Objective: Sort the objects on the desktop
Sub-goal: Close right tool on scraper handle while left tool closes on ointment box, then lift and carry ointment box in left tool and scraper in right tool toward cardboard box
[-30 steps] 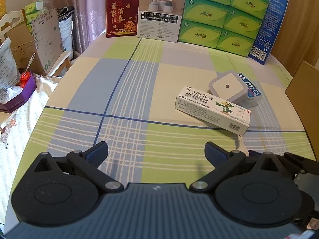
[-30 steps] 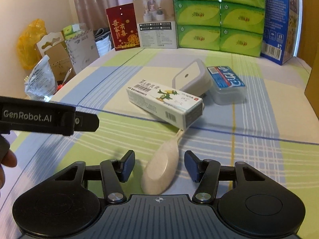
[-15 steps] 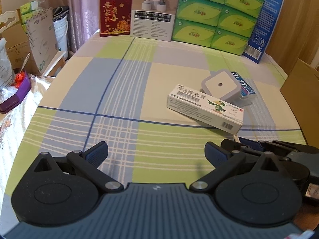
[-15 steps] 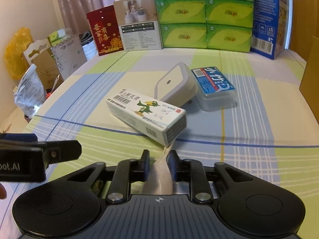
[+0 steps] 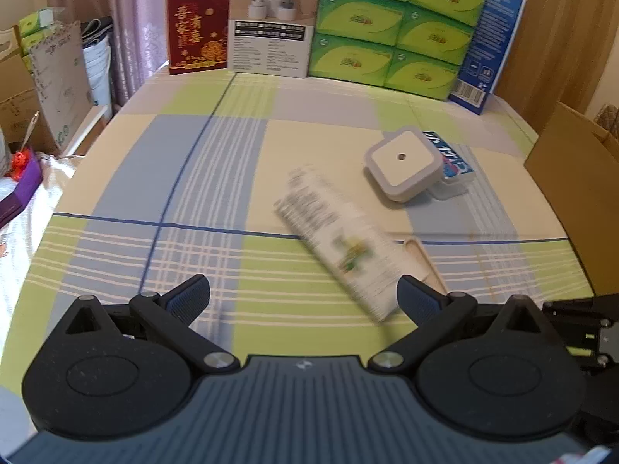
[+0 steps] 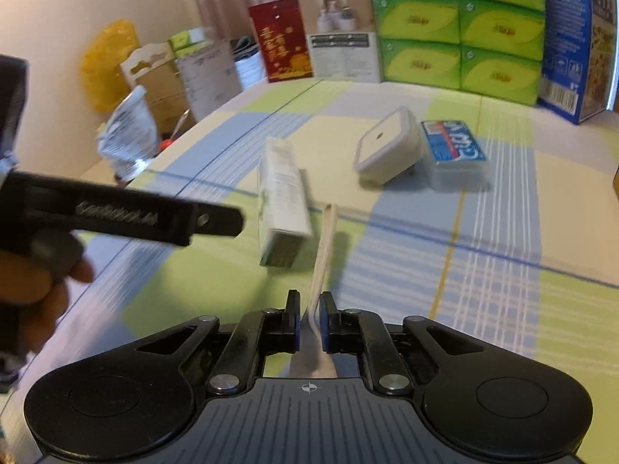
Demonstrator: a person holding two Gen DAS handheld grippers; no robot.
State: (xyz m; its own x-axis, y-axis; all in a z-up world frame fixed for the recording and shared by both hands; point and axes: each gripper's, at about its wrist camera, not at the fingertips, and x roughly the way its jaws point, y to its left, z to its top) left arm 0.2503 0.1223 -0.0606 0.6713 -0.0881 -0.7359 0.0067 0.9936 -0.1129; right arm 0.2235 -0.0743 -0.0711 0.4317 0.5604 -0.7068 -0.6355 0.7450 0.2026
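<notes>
Right gripper [image 6: 309, 323] is clamping nearly shut on the bowl end of the beige spoon [image 6: 323, 247], handle sticking forward just beside the blurred medicine box [image 6: 284, 199], likely so it comes free of the clutter. Left gripper [image 5: 303, 295] is hovering wide open and empty over the checked cloth [image 5: 174, 178], probably waiting for that box. The white square box [image 5: 402, 164] is leaning on the blue-label case [image 5: 450, 154] farther back.

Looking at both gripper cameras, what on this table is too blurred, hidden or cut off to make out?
- White medicine carton: motion blur in both views smears its print.
- Beige plastic spoon: right wrist view, its bowl hidden between the right gripper fingers.
- Clear box with blue label: left wrist view, partly covered by the white square device.
- Brown cardboard box: cut off at the frame edge.
</notes>
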